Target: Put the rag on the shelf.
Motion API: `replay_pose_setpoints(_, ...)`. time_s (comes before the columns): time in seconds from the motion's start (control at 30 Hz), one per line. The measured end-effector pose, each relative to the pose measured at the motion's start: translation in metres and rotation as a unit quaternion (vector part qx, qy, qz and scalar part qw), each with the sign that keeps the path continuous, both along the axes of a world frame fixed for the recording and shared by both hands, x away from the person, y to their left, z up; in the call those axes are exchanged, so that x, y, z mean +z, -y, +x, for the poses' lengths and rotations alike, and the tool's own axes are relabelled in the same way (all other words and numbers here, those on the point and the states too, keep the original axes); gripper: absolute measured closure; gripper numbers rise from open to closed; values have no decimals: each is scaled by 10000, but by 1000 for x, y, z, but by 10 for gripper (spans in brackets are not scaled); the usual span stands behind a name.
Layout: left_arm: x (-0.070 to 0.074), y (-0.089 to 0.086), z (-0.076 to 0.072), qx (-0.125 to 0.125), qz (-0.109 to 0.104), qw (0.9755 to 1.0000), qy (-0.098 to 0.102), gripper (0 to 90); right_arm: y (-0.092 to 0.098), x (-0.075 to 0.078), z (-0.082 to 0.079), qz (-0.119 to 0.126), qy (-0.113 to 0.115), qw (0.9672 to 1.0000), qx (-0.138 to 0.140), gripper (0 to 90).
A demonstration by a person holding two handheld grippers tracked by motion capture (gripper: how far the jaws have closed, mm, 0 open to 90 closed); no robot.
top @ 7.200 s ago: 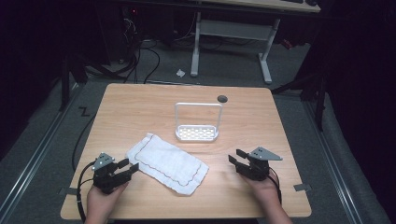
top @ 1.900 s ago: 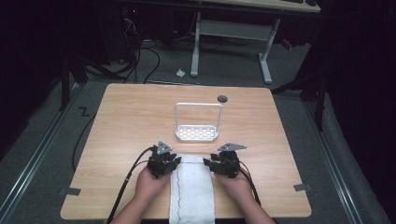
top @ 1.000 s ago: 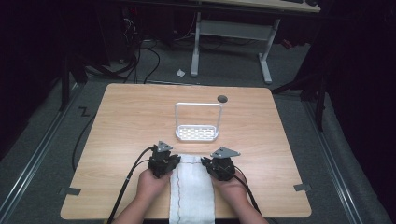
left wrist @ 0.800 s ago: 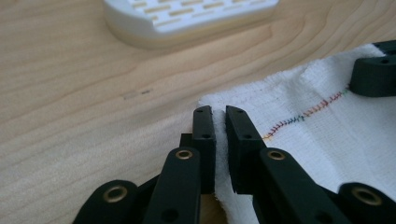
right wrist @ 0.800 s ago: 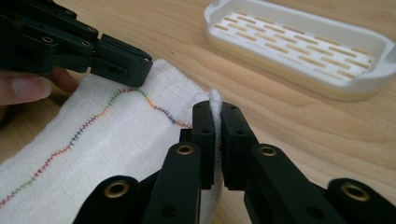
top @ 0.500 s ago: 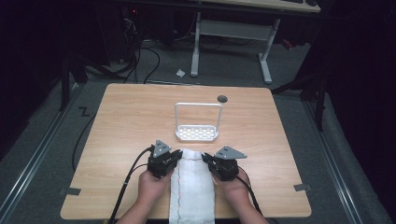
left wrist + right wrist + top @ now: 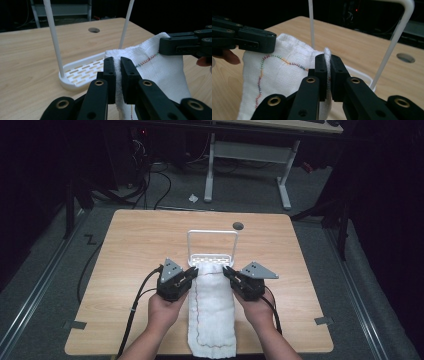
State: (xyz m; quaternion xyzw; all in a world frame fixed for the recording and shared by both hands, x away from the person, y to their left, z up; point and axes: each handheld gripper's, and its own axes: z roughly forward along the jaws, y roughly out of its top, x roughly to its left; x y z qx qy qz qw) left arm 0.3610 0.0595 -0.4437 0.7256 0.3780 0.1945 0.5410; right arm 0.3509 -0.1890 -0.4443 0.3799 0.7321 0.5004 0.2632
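Two grippers, left point(image 7: 192, 272) and right point(image 7: 228, 271), are each clamped on a far corner of the towel point(image 7: 212, 312), which trails toward the table's point(image 7: 125, 245) near edge, just before the rack point(image 7: 212, 249). Probably it goes over the rail: lift both corners level, keep the edge taut, clear the bar before lowering.

High view looks down; both claw views closely share the towel point(image 7: 155, 65).
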Motion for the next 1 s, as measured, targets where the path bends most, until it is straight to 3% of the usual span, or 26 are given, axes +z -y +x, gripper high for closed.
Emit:
replay_pose_setpoints(0.43, 49, 3, 7, 103, -276, 9977, 612, 834, 3, 48, 6, 305, 619, 9976, -117, 860)
replay_pose_setpoints(0.8, 88, 6, 6, 194, -391, 9927, 1123, 836, 6, 90, 4, 501, 1115, 9922, -259, 860)
replay_pose_setpoints(1.0, 107, 8, 11, 285, -468, 9896, 1334, 836, 6, 105, 6, 598, 1304, 9891, -326, 860)
